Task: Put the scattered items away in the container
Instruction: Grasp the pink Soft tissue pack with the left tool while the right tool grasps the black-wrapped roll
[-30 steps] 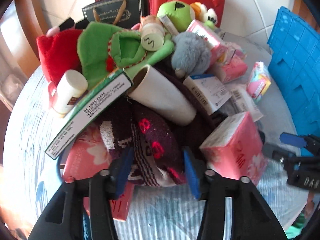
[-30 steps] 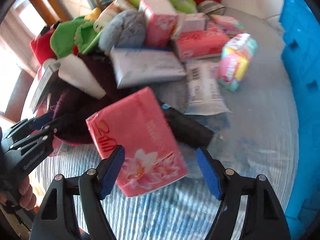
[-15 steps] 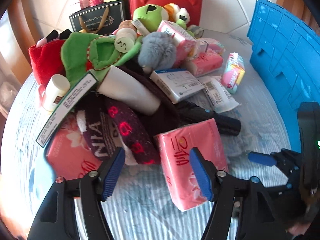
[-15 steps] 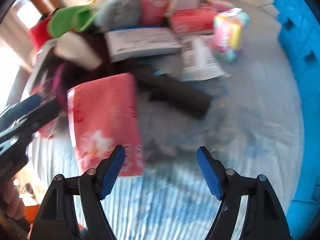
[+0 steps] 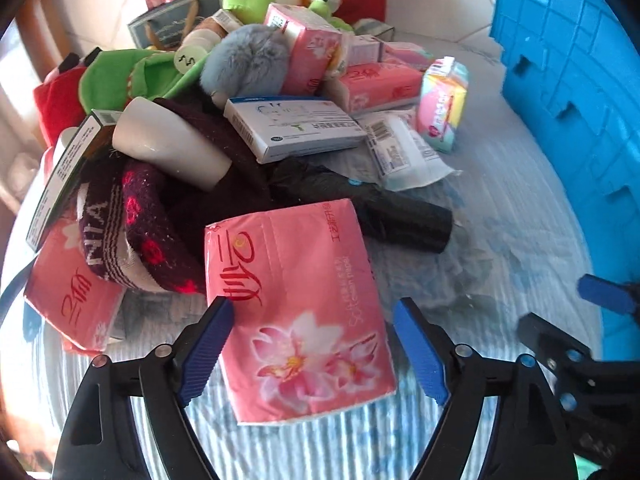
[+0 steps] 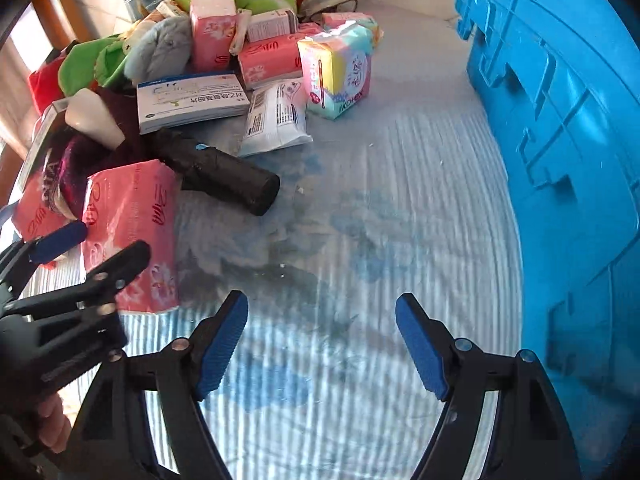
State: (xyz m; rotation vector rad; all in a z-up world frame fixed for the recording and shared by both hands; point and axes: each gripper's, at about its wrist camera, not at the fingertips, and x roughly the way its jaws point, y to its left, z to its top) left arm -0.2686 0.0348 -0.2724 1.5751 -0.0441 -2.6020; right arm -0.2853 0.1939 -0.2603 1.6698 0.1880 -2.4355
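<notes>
Grippers: the left gripper [image 5: 314,344] stands with jaws apart around the near end of a pink tissue pack [image 5: 298,312], which lies flat on the counter [image 6: 400,220]. The right gripper [image 6: 320,340] hangs with jaws spread wide over bare striped cloth, holding nothing. Just beyond the pack lies a black roll [image 6: 224,176]. Behind it, a white box [image 6: 188,98], a cup [image 5: 168,148] and plush toys are piled. The blue crate [image 6: 560,120] stands along the counter's right edge.
</notes>
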